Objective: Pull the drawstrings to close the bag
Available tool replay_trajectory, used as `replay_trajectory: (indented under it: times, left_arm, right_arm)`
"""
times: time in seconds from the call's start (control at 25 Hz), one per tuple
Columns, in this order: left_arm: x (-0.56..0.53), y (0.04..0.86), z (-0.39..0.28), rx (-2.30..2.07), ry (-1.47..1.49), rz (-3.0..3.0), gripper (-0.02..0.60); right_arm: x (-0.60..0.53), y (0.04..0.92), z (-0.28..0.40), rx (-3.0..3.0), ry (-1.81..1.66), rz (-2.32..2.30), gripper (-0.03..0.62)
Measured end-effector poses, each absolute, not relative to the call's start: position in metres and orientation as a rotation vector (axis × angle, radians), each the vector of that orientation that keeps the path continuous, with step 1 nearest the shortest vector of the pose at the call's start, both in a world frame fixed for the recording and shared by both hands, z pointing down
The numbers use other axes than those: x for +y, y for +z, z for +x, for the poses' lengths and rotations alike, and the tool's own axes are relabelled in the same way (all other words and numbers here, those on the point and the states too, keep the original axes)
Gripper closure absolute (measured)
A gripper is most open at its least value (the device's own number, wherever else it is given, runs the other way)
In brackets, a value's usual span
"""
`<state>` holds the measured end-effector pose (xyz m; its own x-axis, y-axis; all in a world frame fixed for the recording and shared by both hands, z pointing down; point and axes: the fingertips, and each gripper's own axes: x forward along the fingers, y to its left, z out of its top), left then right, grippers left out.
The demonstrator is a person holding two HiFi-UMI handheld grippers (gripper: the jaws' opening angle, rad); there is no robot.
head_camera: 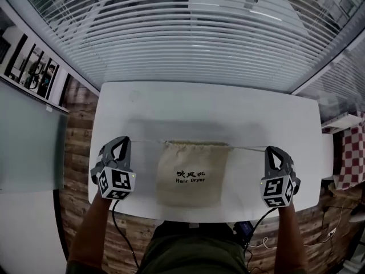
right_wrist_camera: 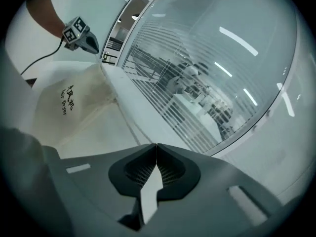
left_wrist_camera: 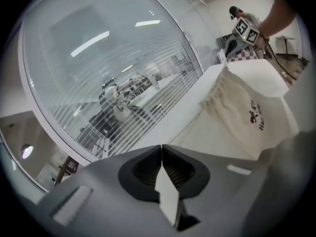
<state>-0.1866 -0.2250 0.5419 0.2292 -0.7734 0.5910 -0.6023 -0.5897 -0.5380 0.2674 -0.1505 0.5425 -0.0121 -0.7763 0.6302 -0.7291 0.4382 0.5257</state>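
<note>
A cream drawstring bag (head_camera: 191,173) printed "Hair Dryer" lies flat near the front edge of the white table (head_camera: 205,104). Its top hem is gathered. A thin drawstring (head_camera: 147,141) runs taut from the hem to my left gripper (head_camera: 126,140), whose jaws are shut on its end. The other drawstring (head_camera: 248,148) runs right to my right gripper (head_camera: 269,149), also shut on it. In the left gripper view the closed left gripper (left_wrist_camera: 162,146) faces the bag (left_wrist_camera: 247,117). In the right gripper view the right gripper (right_wrist_camera: 156,144) is closed too, with the bag (right_wrist_camera: 69,107) at the left.
A glass wall with white blinds (head_camera: 199,27) stands behind the table. Wood flooring (head_camera: 77,153) lies to the left, a red checked cloth (head_camera: 355,153) to the right. Cables (head_camera: 122,233) hang from both grippers below the table's front edge.
</note>
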Motion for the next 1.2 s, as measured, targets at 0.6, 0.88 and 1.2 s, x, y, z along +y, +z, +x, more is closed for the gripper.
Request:
replay_trajectory:
  times: [0.6,0.88,1.2]
  left_arm:
    - [-0.21,0.416,-0.248,1.764,-0.983,-2.106,0.577]
    - [-0.221,0.374,-0.273,1.882,-0.818,-2.073,0.577]
    - [-0.23,0.381,-0.305,1.998,-0.718,-2.088,0.577]
  right_arm:
    - [-0.158,0.405,0.278,-1.643,-0.26,1.731,0.58]
    - [-0.162,0.373,0.297,-1.618,-0.299,1.826,0.58]
    - [-0.16,0.366,0.329,-1.583,-0.3,1.904,0.58]
